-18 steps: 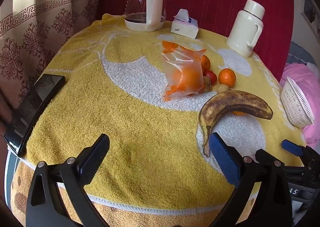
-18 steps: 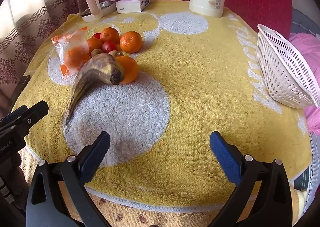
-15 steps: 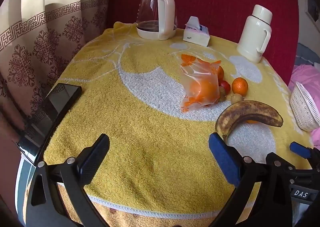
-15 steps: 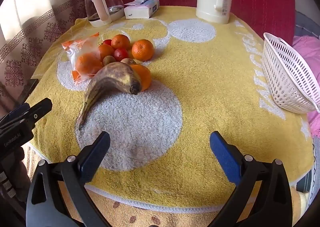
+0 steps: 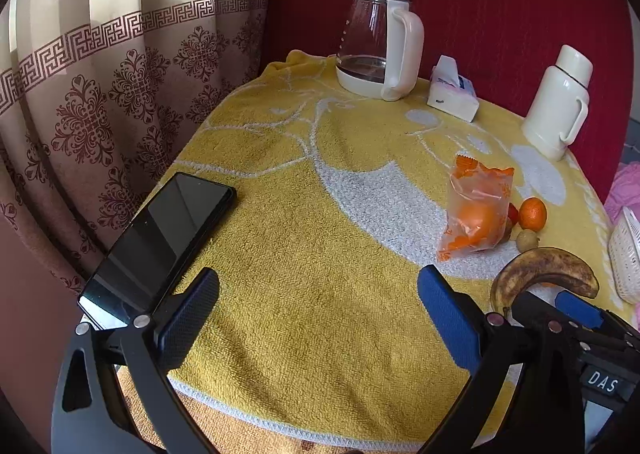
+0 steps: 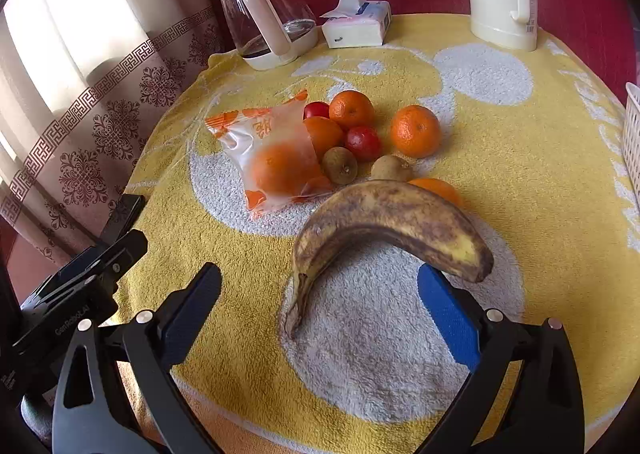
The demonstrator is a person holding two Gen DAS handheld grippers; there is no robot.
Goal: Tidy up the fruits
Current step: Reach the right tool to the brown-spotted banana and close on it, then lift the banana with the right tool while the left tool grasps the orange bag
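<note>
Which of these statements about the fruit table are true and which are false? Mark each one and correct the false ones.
1. The banana is bright yellow and unmarked. False: its peel is mostly brown and spotted.
2. One orange sits inside a plastic bag. True.
3. The right gripper is shut on the banana. False: its fingers are spread wide, holding nothing.
4. A dark phone lies at the edge of the yellow towel. True.
5. The glass kettle stands among the fruit. False: it stands at the far edge beside the tissue pack.
6. The left gripper is open and empty. True.
</note>
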